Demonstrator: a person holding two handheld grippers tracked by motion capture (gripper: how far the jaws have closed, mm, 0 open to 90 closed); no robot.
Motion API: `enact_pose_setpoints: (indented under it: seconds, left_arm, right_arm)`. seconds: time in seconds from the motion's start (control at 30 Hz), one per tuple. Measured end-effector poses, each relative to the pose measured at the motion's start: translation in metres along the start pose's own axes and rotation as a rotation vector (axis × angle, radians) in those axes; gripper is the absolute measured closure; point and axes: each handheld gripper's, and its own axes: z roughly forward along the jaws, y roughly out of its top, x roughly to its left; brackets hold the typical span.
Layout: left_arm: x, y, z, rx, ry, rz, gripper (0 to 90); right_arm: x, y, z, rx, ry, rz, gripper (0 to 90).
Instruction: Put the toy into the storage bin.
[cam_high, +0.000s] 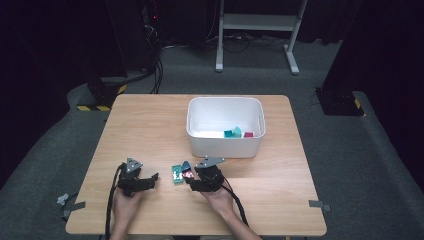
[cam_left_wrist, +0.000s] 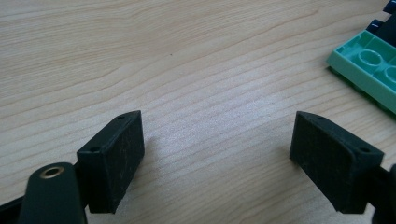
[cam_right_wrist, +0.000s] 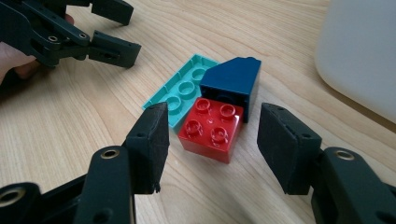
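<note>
On the wooden table (cam_high: 150, 120) a white bin (cam_high: 225, 145) serves as the landmark; everything else sits on the person's side of it. Just in front of the bin's near wall lies a small cluster of three bricks: a red brick (cam_right_wrist: 211, 129) with four studs, a dark blue sloped brick (cam_right_wrist: 232, 84) touching its far side, and a flat mint-green plate (cam_right_wrist: 180, 93) lying beside both, on the side away from the bin.

The right gripper (cam_right_wrist: 212, 147) is in front of the bin and points at the cluster. Its jaws stand moderately wide, one on each side of the red brick's near edge; the pads do not press on it, and a gap shows on both sides. In the high view the same gripper (cam_high: 191, 181) is seen right at the bricks, held by the person's right hand (cam_high: 217, 197).

The left gripper (cam_left_wrist: 217, 158) is farther from the bin than the cluster, beyond the green plate. Its jaws are wide apart over bare wood with nothing between them; a corner of the mint-green plate shows at the edge of its view. The left hand (cam_high: 125, 200) holds it low over the table.

Inside the bin, against its near wall, lie a few small pieces (cam_high: 236, 133) in teal, green and magenta
</note>
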Motion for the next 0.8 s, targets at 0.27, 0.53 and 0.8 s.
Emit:
enact_pose_setpoints:
  seconds: [0.27,0.53,0.8]
  left_arm:
    - [0.000,0.000,0.000,0.000,0.000,0.000,17.7]
    - [0.000,0.000,0.000,0.000,0.000,0.000,17.7]
    - [0.000,0.000,0.000,0.000,-0.001,0.000,17.7]
  right_arm:
    - [0.003,0.001,0.010,0.014,-0.027,-0.005,44.0]
    - [0.004,0.002,0.015,0.022,-0.039,-0.006,44.3]
    - [0.004,0.001,0.016,0.034,-0.059,-0.005,46.8]
